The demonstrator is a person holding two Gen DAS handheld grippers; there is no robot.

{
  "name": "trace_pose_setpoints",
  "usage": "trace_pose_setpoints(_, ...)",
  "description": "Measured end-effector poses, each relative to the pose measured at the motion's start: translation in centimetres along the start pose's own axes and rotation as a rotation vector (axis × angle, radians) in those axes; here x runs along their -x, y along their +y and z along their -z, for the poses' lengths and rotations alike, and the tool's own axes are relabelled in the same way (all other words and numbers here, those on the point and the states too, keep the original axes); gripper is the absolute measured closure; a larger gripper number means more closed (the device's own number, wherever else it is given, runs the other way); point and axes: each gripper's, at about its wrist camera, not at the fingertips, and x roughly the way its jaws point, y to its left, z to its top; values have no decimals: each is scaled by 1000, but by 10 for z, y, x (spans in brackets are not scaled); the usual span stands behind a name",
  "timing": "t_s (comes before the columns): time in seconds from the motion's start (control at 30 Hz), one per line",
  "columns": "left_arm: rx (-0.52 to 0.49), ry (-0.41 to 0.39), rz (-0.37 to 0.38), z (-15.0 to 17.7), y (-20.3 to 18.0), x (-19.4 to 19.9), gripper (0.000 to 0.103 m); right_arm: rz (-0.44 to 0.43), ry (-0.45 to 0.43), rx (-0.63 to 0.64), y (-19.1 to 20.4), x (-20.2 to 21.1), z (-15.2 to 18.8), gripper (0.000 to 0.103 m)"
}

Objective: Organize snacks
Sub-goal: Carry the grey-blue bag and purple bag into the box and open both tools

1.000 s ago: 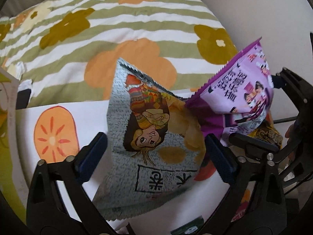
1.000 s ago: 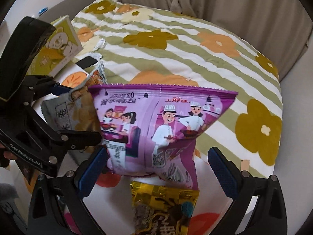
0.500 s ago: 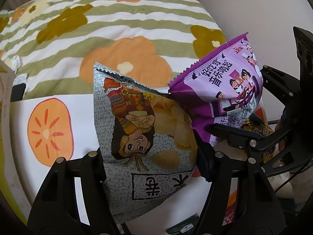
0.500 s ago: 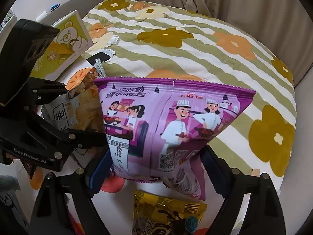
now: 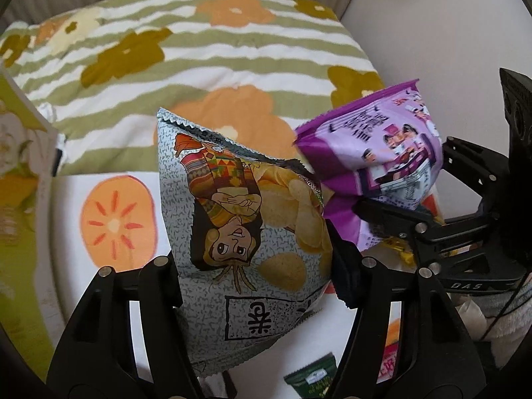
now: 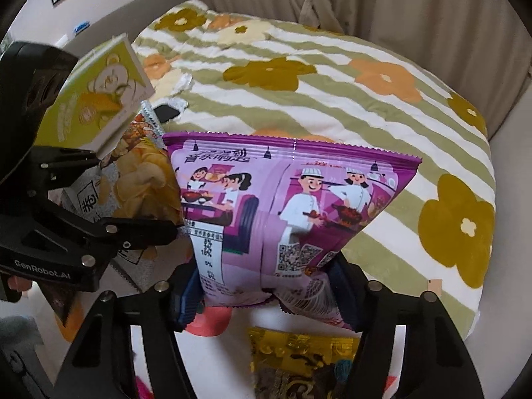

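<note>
A grey chip bag (image 5: pixel 246 232) with a cartoon figure stands upright between the pads of my left gripper (image 5: pixel 257 276). The jaws are closing and both pads press its lower sides. To its right, a purple snack bag (image 5: pixel 382 153) hangs in the other gripper's fingers (image 5: pixel 392 219). In the right wrist view the purple snack bag (image 6: pixel 282 206) fills the middle. My right gripper (image 6: pixel 264 291) is closing, its pads squeezing the bag's bottom corners. The grey chip bag (image 6: pixel 139 179) shows just left of it, close beside the purple one.
Under both bags lies a white cloth (image 5: pixel 113 222) printed with orange fruit, on a green-striped flower quilt (image 6: pixel 332 83). A yellow snack packet (image 6: pixel 299 359) lies below the purple bag. A green bear-print box (image 6: pixel 99 99) stands at the left. A dark green packet (image 5: pixel 309 379) lies near my left gripper.
Both grippers went from wide open to closed on their bags. The left one closed first and has lifted the grey bag a little; the right one squeezed in on the purple bag.
</note>
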Motion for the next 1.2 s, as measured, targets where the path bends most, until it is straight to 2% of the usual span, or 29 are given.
trace_pose_setpoints(0.13, 21, -36, -6, -1, 7, 26, 42, 21, -64, -20, 8, 33, -12, 41)
trace_pose_setpoints(0.33, 69, -79, 51, -4, 36, 72, 42, 62, -125, -34, 26, 69, -36, 41)
trace_pose_setpoints(0.43, 74, -138, 51, -9, 59, 107, 42, 76, -200, -39, 55, 102, -61, 41)
trace_pose_setpoints(0.57, 105, -201, 38, -13, 102, 151, 42, 92, -261, -31, 95, 119, -83, 41)
trace_pose_setpoints(0.77, 138, -259, -14, -8, 179, 202, 42, 72, -318, -27, 161, 115, -113, 41)
trace_pose_setpoints(0.93, 179, -257, -31, -8, 248, 228, 42, 36, -334, -43, 215, 105, -134, 41)
trace_pose_setpoints(1.1, 195, -234, -35, -9, 303, 233, 42, 13, -310, -55, 262, 88, -151, 41)
trace_pose_setpoints(1.2, 199, -216, -38, -12, 335, 231, 42, 27, -293, -58, 290, 75, -157, 41)
